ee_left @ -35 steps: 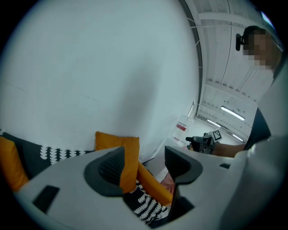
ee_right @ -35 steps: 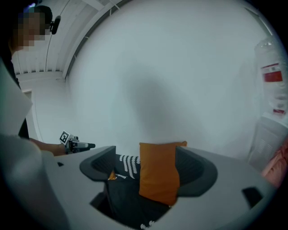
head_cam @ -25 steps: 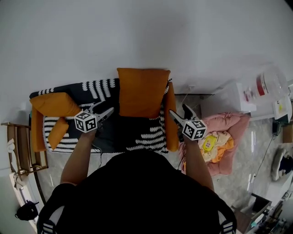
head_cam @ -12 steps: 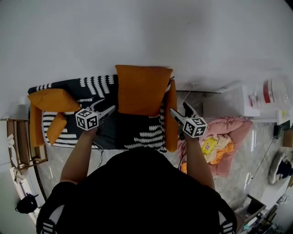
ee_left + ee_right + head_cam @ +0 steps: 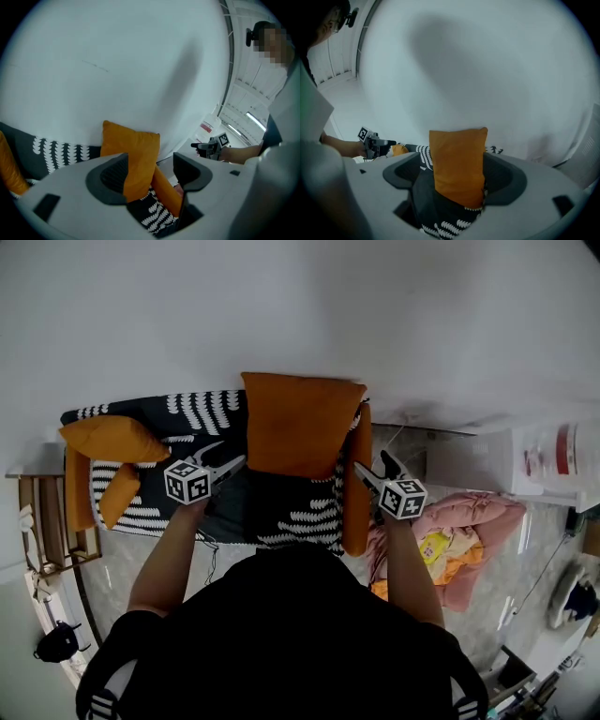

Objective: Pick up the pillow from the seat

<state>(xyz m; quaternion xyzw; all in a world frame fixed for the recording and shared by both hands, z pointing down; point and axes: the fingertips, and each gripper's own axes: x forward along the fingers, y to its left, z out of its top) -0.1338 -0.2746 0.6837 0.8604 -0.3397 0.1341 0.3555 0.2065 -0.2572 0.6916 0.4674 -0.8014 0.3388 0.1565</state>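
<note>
Nothing's getting lifted yet, pillow (image 5: 298,423) is just sitting on the seat (image 5: 281,512), lining up untouched between the left hand-held gripper (image 5: 232,454)'s opening jaws and the right hand-held gripper (image 5: 370,463)'s released ones.

The pillow (image 5: 300,426) stands upright on the sofa (image 5: 281,512) seat, against the wall (image 5: 300,306), at the sofa's right end just beside the armrest (image 5: 356,493). A cushion (image 5: 112,439) lies at the left end, a second cushion (image 5: 117,495) before it. A rack (image 5: 42,521) stands left of the sofa; a heap of cloth (image 5: 459,531) lies on the floor (image 5: 525,559) to its right
</note>
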